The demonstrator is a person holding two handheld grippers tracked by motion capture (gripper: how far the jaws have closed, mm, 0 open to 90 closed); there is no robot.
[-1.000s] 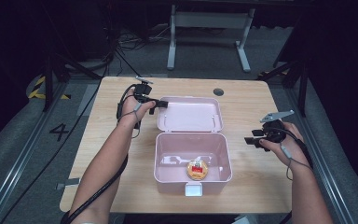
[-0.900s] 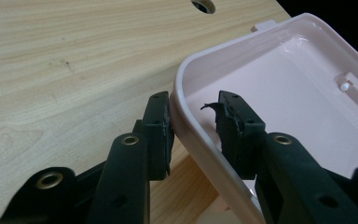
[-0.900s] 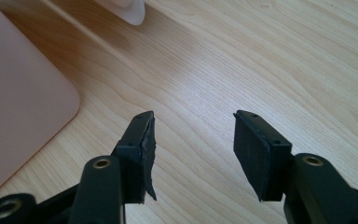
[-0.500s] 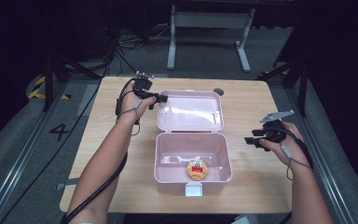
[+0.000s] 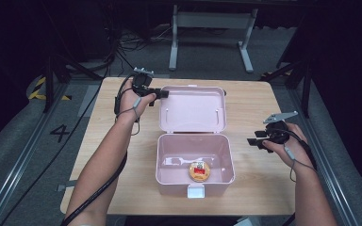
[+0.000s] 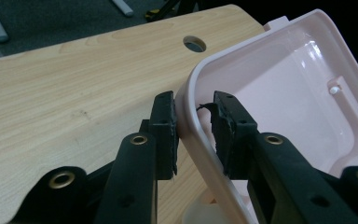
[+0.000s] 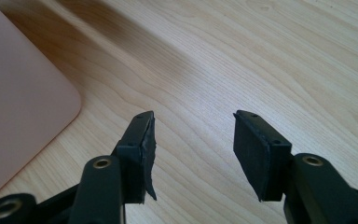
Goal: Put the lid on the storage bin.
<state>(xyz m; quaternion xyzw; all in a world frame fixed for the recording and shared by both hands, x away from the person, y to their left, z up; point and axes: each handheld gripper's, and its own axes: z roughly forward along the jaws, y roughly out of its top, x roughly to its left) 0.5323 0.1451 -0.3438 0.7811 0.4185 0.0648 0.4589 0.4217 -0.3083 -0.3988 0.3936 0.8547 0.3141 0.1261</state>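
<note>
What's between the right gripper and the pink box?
Nothing: bare wooden table separates the right gripper from the pink box, clear in the high view.

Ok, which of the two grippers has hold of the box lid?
The left gripper, at the table's far left: its jaws, just closing, straddle the rim of the pink lid. The right gripper hangs open over bare table.

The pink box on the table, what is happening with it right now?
A person is working at a wooden table with a hand-held gripper in each hand. The left hand-held gripper has just been closing on the rim of the pink box's lid, with the rim between its jaws. The open pink box holds a small round food item. The right hand-held gripper hovers open above the table beside the box.
</note>
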